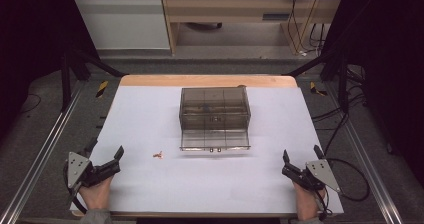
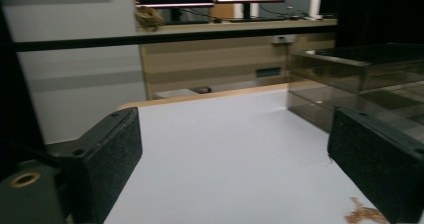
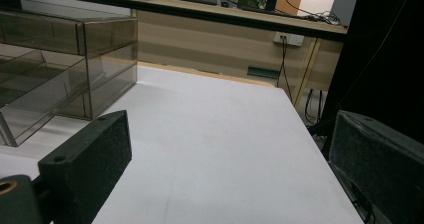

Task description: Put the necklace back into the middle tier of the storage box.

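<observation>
My left gripper (image 1: 116, 160) and right gripper (image 1: 289, 165) rest wide apart, empty. The small chain (image 1: 158, 154) (near my left) lies before the open drawer (image 1: 215, 140); I should approach low, pinching centrally.

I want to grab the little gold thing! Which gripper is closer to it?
The left gripper. The little gold thing lies on the white table just right of its jaws; the right gripper sits far across the table.
</observation>
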Demonstrator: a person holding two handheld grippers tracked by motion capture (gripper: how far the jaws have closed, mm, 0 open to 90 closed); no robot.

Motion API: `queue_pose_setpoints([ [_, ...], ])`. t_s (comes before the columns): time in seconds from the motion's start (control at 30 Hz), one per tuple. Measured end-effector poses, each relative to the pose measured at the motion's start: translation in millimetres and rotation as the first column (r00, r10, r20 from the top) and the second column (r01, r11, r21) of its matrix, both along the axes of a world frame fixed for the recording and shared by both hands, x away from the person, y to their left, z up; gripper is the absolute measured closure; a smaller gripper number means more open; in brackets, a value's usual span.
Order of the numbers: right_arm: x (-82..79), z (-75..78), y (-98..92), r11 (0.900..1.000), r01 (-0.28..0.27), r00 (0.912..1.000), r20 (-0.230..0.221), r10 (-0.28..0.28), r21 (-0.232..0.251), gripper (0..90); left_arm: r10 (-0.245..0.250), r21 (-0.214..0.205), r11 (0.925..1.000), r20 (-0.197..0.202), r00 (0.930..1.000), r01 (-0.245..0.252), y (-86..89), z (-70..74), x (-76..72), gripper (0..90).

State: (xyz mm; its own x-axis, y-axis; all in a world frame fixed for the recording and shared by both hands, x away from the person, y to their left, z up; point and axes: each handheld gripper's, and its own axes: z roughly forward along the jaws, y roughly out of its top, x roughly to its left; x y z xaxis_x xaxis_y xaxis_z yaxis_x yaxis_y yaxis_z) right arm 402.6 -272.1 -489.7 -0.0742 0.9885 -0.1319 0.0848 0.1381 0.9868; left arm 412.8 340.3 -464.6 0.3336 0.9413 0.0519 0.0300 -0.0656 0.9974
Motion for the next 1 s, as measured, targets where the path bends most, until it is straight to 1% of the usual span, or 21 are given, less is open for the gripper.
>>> queue_pose_setpoints([
  [0.07, -0.1, 0.0, 0.1, 1.0, -0.001, 1.0, 0.0, 0.001, -0.001, 3.7, -0.05, 0.003, 0.9987, -0.028, 0.9983, 0.05, 0.9, 5.3, 2.4, 12.0],
  [0.1, 0.0, 0.0, 0.0, 1.0, 0.0, 1.0, 0.0, 0.0, -0.001, 3.7, -0.087, 0.027, 0.9956, -0.074, 0.9934, 0.089, 1.9, 9.3, 5.8, 12.0],
  [0.17, 0.0, 0.0, 0.0, 1.0, 0.0, 1.0, 0.0, 0.0, -0.001, 3.7, -0.107, 0.042, 0.9928, -0.096, 0.9895, 0.112, 2.4, 11.0, 7.9, 12.0],
  [0.2, 0.1, 0.0, 0.1, 1.0, 0.001, 1.0, -0.001, -0.001, -0.001, 3.7, -0.15, 0.063, 0.985, -0.148, 0.9776, 0.16, 3.0, 15.1, 12.4, 12.0],
  [0.23, 0.1, 0.0, 0.1, 1.0, 0.001, 1.0, -0.001, -0.001, -0.001, 3.7, -0.15, 0.063, 0.985, -0.148, 0.9776, 0.16, 3.0, 15.1, 12.4, 12.0],
  [0.27, 0.2, 0.0, 0.1, 1.0, 0.0, 1.0, -0.001, 0.0, -0.001, 3.7, -0.169, 0.074, 0.9801, -0.175, 0.97, 0.184, 2.9, 17.6, 14.7, 12.0],
  [0.3, 0.2, 0.0, 0.3, 1.0, 0.001, 1.0, -0.001, -0.001, -0.003, 3.7, -0.185, 0.107, 0.9712, -0.222, 0.9574, 0.213, 1.5, 23.5, 18.8, 11.7],
  [0.33, 0.2, 0.0, 0.3, 1.0, 0.001, 1.0, -0.001, -0.001, -0.003, 3.7, -0.185, 0.107, 0.9712, -0.222, 0.9574, 0.213, 1.5, 23.5, 18.8, 11.4],
  [0.37, 0.3, -0.1, 0.4, 1.0, 0.001, 1.0, 0.0, -0.001, -0.004, 3.8, -0.194, 0.143, 0.9613, -0.256, 0.947, 0.236, -0.8, 30.7, 21.8, 11.0],
  [0.4, 0.2, 0.0, 0.4, 1.0, 0.001, 1.0, -0.001, -0.001, -0.004, 3.7, -0.194, 0.143, 0.9613, -0.256, 0.947, 0.236, -0.8, 30.7, 21.8, 10.8],
  [0.43, 0.3, 0.0, 0.4, 1.0, 0.001, 1.0, -0.001, -0.001, -0.004, 3.7, -0.206, 0.179, 0.9471, -0.296, 0.9326, 0.266, -4.0, 39.4, 24.7, 10.8],
  [0.47, 0.3, 0.0, 0.4, 1.0, 0.001, 1.0, -0.001, -0.001, -0.004, 3.7, -0.206, 0.179, 0.9471, -0.296, 0.9326, 0.266, -4.0, 39.4, 24.7, 10.8],
  [0.53, 0.5, -0.1, 0.4, 1.0, 0.001, 1.0, 0.0, -0.001, -0.003, 3.7, -0.222, 0.213, 0.9294, -0.331, 0.9174, 0.301, -7.2, 48.2, 27.6, 10.8],
  [0.57, 0.4, -0.1, 0.4, 1.0, 0.0, 1.0, 0.0, 0.0, -0.003, 3.7, -0.241, 0.242, 0.9076, -0.368, 0.898, 0.343, -10.0, 56.2, 31.3, 11.2],
  [0.6, 0.4, -0.1, 0.4, 1.0, 0.0, 1.0, 0.0, 0.0, -0.003, 3.7, -0.241, 0.242, 0.9076, -0.368, 0.898, 0.343, -10.0, 56.2, 31.3, 11.8],
  [0.8, 0.6, 0.0, 0.3, 1.0, 0.0, 1.0, -0.001, 0.0, -0.002, 3.8, -0.284, 0.313, 0.8317, -0.471, 0.8355, 0.459, -17.9, 72.4, 45.3, 14.2],
  [0.87, 0.6, -0.1, 0.3, 1.0, -0.001, 1.0, -0.001, 0.001, -0.003, 4.0, -0.292, 0.331, 0.8042, -0.503, 0.8135, 0.493, -20.1, 75.2, 50.2, 15.2],
  [0.9, 0.6, -0.1, 0.3, 1.0, -0.001, 1.0, -0.001, 0.001, -0.003, 4.0, -0.288, 0.354, 0.781, -0.527, 0.7996, 0.514, -23.3, 76.4, 54.1, 16.0],
  [0.93, 0.6, -0.1, 0.3, 1.0, -0.001, 1.0, -0.001, 0.001, -0.003, 4.0, -0.288, 0.354, 0.781, -0.527, 0.7996, 0.514, -23.3, 76.4, 54.1, 16.1],
  [0.97, 0.6, -0.1, 0.3, 1.0, -0.001, 1.0, -0.001, 0.001, -0.003, 4.0, -0.288, 0.36, 0.7714, -0.537, 0.7929, 0.525, -25.1, 76.5, 55.9, 16.1],
  [1.0, 0.5, 0.0, 0.2, 1.0, -0.002, 1.0, -0.003, 0.002, -0.003, 4.0, -0.285, 0.372, 0.7569, -0.552, 0.7836, 0.537, -27.0, 76.8, 58.0, 16.1],
])
